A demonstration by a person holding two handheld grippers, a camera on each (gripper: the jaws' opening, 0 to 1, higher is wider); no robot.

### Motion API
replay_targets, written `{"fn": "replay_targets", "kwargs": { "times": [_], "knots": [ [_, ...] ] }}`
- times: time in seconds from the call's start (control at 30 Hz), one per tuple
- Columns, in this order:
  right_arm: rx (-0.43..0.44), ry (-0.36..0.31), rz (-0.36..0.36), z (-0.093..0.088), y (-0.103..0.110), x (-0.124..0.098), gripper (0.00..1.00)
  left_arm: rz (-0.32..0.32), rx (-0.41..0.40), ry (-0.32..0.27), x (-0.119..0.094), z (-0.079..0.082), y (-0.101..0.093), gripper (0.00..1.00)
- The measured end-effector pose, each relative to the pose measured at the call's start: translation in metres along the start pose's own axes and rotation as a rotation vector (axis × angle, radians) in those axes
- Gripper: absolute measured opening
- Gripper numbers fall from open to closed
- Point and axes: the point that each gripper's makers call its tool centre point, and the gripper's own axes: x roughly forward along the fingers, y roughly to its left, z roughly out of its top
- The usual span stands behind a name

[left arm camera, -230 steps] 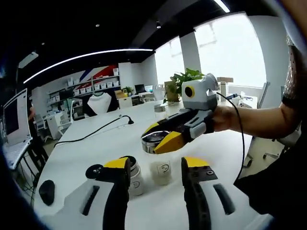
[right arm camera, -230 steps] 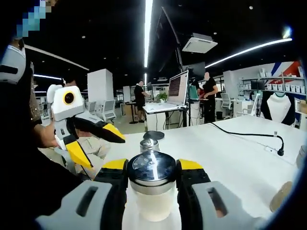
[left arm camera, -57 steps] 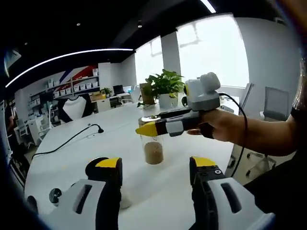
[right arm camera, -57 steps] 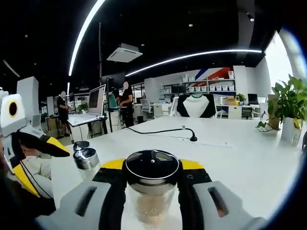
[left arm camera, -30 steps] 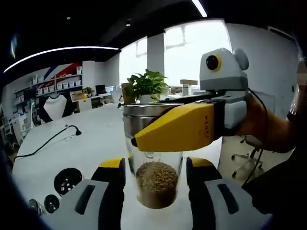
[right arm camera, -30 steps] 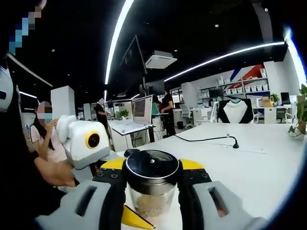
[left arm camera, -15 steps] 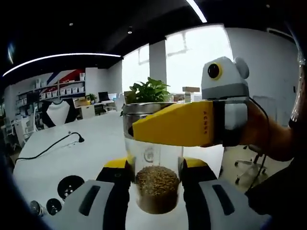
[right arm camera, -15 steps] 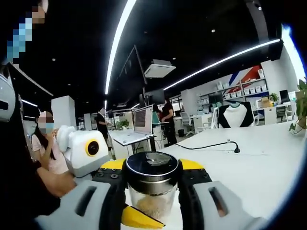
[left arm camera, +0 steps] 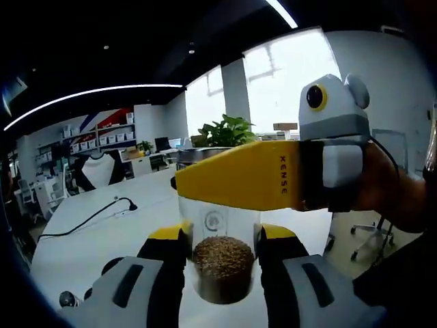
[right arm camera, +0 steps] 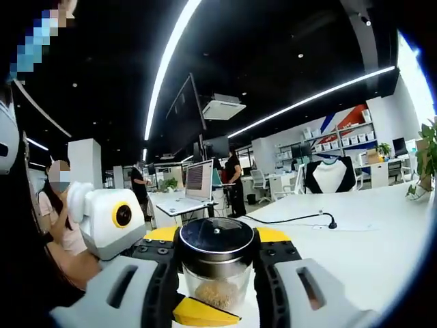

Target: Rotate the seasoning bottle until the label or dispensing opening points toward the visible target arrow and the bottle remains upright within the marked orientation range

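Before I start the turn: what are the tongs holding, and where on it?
Both hold the seasoning bottle: left tongs clamp its clear lower body, right tongs clamp just under the metal cap.

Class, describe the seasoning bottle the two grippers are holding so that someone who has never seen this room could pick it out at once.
Start at the long white table in the open office. Above it, the left gripper clamps the lower body and the right gripper the top of a clear glass seasoning bottle with a black-and-silver lid. Unlike the small dark items lying on the table, it holds brown granules.
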Motion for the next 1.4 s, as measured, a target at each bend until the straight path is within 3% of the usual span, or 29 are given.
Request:
{"fn": "replay_targets", "kwargs": {
  "times": [0.27, 0.33, 0.53, 0.6, 0.67, 0.9, 1.0, 1.03, 1.17, 1.3, 1.4],
  "knots": [
    [-0.024, 0.053, 0.176, 0.001, 0.007, -0.006, 0.38, -0.115, -0.021, 0.016, -0.006, 0.002, -0.009, 0.42],
    [-0.014, 0.052, 0.216, 0.003, 0.009, -0.007, 0.38, -0.161, -0.040, 0.007, -0.008, 0.004, -0.014, 0.42],
    [-0.021, 0.060, 0.430, 0.004, 0.030, -0.020, 0.38, -0.326, -0.054, 0.001, -0.013, 0.006, -0.036, 0.44],
    [-0.050, 0.059, 0.492, 0.005, 0.038, -0.025, 0.38, -0.352, -0.048, -0.008, -0.013, 0.008, -0.042, 0.44],
    [-0.066, 0.064, 0.505, 0.005, 0.039, -0.027, 0.38, -0.351, -0.032, -0.010, -0.013, 0.009, -0.047, 0.45],
    [-0.081, 0.025, 0.463, 0.009, 0.034, -0.025, 0.38, -0.290, -0.023, -0.025, -0.010, 0.013, -0.040, 0.44],
    [-0.065, 0.006, 0.358, 0.011, 0.024, -0.019, 0.38, -0.232, -0.063, -0.030, -0.007, 0.014, -0.032, 0.44],
    [-0.065, 0.004, 0.340, 0.011, 0.022, -0.018, 0.37, -0.190, -0.081, -0.029, -0.006, 0.013, -0.025, 0.44],
    [-0.155, 0.016, 0.111, 0.006, 0.011, -0.005, 0.35, -0.009, -0.072, 0.022, -0.004, 0.004, 0.003, 0.44],
    [-0.184, 0.005, -0.034, 0.005, 0.010, 0.003, 0.36, 0.026, -0.076, 0.028, -0.003, 0.004, 0.005, 0.44],
    [-0.178, 0.004, -0.089, 0.004, 0.010, 0.006, 0.37, 0.046, -0.074, 0.034, -0.004, 0.003, 0.007, 0.44]
  ]
}}
